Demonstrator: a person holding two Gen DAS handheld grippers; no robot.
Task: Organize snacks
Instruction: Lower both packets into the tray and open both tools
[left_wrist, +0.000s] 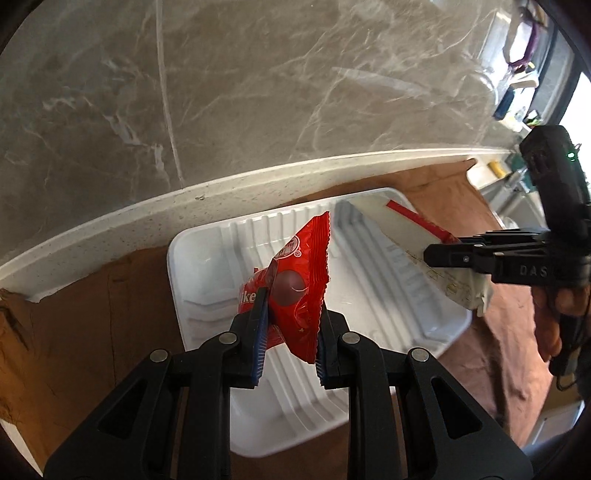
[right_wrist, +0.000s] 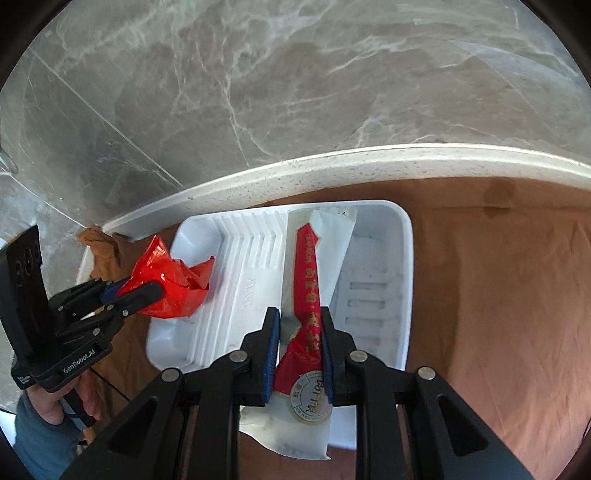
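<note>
Left gripper (left_wrist: 291, 325) nearly closed, blue pads pinching a crinkled red foil snack packet (left_wrist: 299, 280), held up above the near-left part of a white ribbed plastic tray (left_wrist: 207, 243).

Right gripper (right_wrist: 299, 354) likewise narrow, clamped on a long translucent white sachet with a red printed band (right_wrist: 306, 280); the sachet slants over the tray's right half, whether touching it I cannot tell.

A hand (right_wrist: 48, 402) grips the left gripper's handle.

Tray sits on a brown cloth (right_wrist: 498, 295) covering the worktop. Beyond it, a white speckled ledge (right_wrist: 369, 162), then a grey marble wall (right_wrist: 295, 74).
</note>
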